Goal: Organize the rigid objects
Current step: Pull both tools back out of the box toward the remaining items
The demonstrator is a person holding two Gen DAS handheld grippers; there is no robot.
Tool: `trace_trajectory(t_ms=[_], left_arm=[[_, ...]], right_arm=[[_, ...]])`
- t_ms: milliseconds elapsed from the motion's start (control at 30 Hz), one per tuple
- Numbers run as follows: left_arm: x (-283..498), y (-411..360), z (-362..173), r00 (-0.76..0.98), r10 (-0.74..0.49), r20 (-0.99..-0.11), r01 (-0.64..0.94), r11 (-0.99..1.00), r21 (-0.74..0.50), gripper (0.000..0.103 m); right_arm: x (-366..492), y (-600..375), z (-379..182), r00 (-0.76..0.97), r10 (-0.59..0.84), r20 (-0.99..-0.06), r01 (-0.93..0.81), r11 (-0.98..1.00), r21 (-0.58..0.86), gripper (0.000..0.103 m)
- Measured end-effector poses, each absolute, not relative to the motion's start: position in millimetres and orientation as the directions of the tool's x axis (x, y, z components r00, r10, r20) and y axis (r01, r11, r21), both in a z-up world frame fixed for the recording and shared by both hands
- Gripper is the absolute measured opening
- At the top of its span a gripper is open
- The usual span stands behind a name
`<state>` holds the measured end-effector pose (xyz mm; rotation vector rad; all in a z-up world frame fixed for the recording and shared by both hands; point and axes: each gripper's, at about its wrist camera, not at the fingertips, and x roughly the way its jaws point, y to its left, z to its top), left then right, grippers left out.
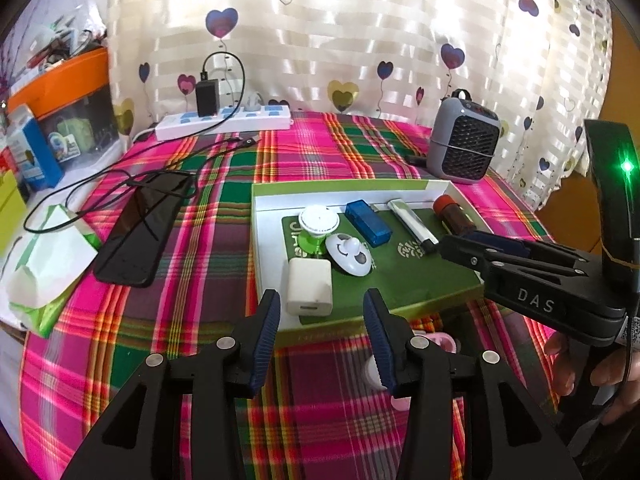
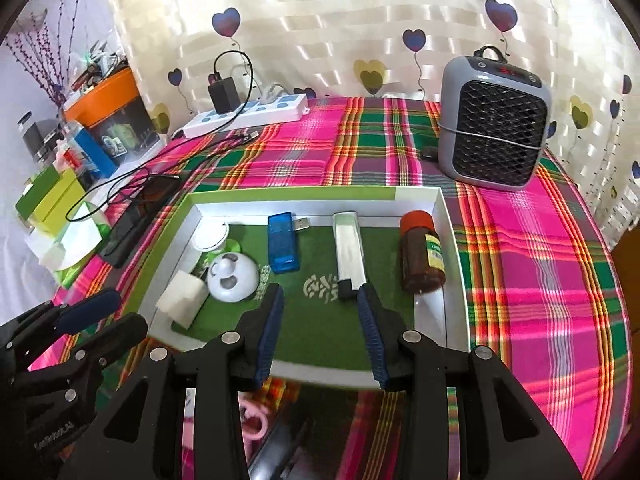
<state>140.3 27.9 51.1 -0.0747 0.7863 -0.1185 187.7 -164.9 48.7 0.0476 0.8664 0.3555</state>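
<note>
The shallow box [image 2: 452,240] lay on the plaid-covered table [image 2: 540,260] and held six items. Along its far edge ran a blue USB adapter [image 2: 282,244], a white lighter [image 2: 350,256] and a brown bottle [image 2: 422,258]. At its left edge lay a round white lid [image 2: 208,238], a white dome toy [image 2: 232,278] and a white charger cube [image 2: 182,298].

The right gripper [image 2: 320,340] hung over the near edge, jaws wide and empty. The left gripper [image 1: 320,340] stood before the near-left corner, likewise wide and empty.

Judgement: the filling step appeared well advanced. Pink objects [image 2: 252,416] lay outside the near edge; the next move likely called for lowering a gripper onto one.
</note>
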Motion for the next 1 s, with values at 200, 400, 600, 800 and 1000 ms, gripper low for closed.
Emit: trace_trajectory(t_ms=[200,400,600,800,1000], left_arm=[[126,32,52,0.706,-0.15,-0.692,0.085,0.988,-0.127,0.042],[115,36,48,0.7,-0.166,-0.695,0.09,0.985,-0.145,0.042],[108,42,40,0.686,-0.18,-0.705,0.09,0.982,-0.163,0.042],[106,49,35,0.679,-0.192,-0.709,0.091,0.98,-0.179,0.042],[108,53,30,0.666,-0.217,-0.713,0.11,0.975,-0.194,0.042]], right_arm=[[166,-174,51,0.609,0.328,-0.722,-0.267,0.942,0.202,0.04],[144,-180,49,0.615,0.327,-0.717,-0.248,0.944,0.218,0.04],[126,-174,39,0.595,0.335,-0.731,-0.257,0.94,0.222,0.04],[119,-161,31,0.576,0.326,-0.749,-0.263,0.942,0.208,0.04],[117,-161,22,0.564,0.297,-0.77,-0.224,0.953,0.203,0.04]])
